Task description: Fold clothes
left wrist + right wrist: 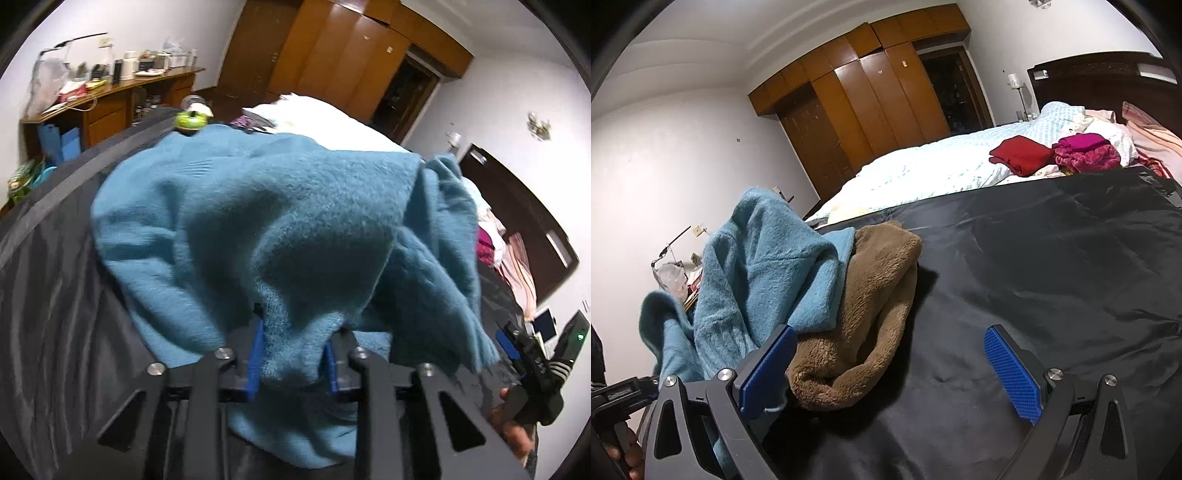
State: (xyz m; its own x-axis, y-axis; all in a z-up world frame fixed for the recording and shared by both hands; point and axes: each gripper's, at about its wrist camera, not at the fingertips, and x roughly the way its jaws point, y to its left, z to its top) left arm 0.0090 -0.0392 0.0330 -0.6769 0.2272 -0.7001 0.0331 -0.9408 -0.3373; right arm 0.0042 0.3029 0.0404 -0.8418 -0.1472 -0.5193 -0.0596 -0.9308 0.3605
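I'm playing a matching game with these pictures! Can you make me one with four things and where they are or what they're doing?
Things:
1. blue sweater
2. brown fleece
3. red garment
4. right gripper

States:
A. folded, far off on the white quilt
B. open, holding nothing
C. pinched in the left gripper
D. lying on the black sheet beside the blue sweater

Pairs: 1-C, 2-D, 3-A, 4-B
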